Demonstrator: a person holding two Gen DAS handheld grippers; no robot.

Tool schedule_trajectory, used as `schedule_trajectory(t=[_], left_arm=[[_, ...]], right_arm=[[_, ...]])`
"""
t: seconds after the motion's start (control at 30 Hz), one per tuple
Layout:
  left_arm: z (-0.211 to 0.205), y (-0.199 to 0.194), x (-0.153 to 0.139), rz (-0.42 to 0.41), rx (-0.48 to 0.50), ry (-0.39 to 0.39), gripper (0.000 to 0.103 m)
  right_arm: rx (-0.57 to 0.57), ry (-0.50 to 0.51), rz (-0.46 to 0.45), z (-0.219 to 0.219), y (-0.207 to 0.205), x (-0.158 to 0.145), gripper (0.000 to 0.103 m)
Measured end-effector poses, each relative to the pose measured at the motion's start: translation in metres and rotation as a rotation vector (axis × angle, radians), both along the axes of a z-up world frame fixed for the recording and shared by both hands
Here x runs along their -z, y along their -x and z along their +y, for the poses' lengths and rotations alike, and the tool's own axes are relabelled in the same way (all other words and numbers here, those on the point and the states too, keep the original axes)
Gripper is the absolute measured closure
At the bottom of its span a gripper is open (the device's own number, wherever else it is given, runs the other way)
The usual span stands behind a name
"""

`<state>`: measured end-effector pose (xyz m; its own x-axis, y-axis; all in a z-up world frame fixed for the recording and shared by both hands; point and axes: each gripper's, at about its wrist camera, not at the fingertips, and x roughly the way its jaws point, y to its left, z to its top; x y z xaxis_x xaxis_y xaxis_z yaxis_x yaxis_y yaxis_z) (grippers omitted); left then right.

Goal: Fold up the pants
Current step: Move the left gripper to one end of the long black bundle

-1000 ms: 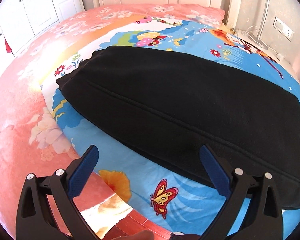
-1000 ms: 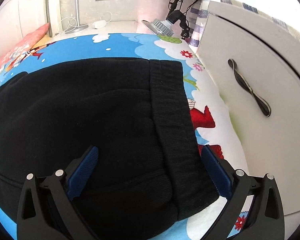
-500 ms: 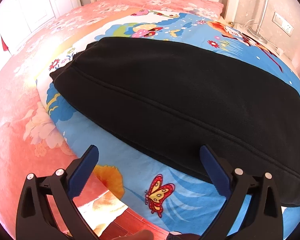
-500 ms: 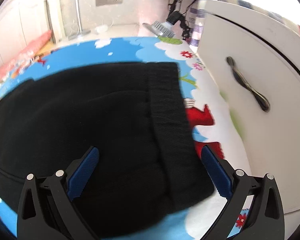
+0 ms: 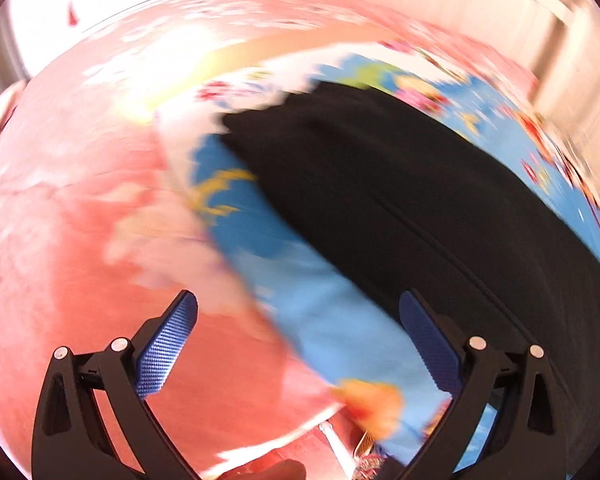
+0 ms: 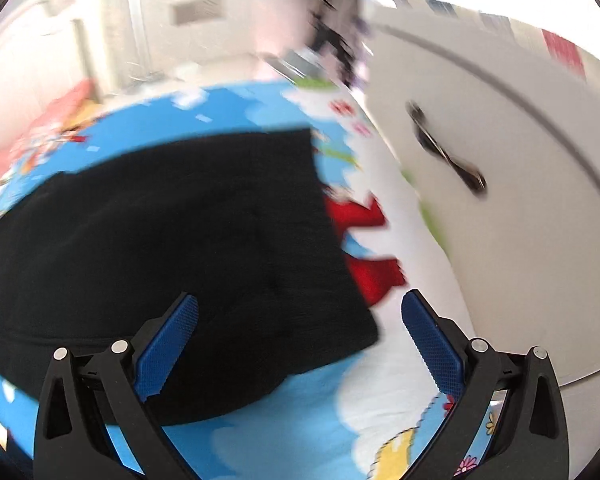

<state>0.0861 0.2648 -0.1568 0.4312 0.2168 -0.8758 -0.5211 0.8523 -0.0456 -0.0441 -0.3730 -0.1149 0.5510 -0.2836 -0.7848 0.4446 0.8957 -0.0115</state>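
The black, thick, soft fleece pants (image 5: 400, 200) are lying flat, already doubled lengthwise, on the cartoon-printed blue bed sheet (image 5: 332, 320). Left claw (image 5: 298, 344) and right claw (image 6: 300, 344) are both gaping wide, holding nothing. Looking floppy and light, probably best pinched at the cuff end and waistband corner (image 6: 352, 328)

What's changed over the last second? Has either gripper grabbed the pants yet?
No grab. Both views have swung and blurred: the left gripper now aims left of the pants, toward the leg end; the right gripper has shifted toward the waistband corner. Both stayed open and empty, and the pants stayed flat.
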Motion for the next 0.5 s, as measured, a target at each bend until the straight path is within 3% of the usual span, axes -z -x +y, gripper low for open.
schedule_trajectory(t=[0.07, 0.27, 0.37, 0.5], left_arm=[[0.018, 0.003, -0.002, -0.010, -0.035, 0.010, 0.002], [0.060, 0.014, -0.003, -0.101, -0.100, 0.152, 0.004], [0.059, 0.012, -0.006, -0.130, -0.075, 0.152, 0.007], [0.033, 0.001, -0.009, -0.142, 0.017, 0.106, 0.026]], right_arm=[[-0.062, -0.013, -0.025, 0.017, -0.001, -0.008, 0.005], [-0.178, -0.005, -0.023, 0.053, -0.026, -0.002, 0.005], [-0.195, -0.008, -0.035, 0.061, -0.032, 0.000, 0.005], [-0.183, 0.034, 0.023, 0.071, -0.040, 0.010, 0.006]])
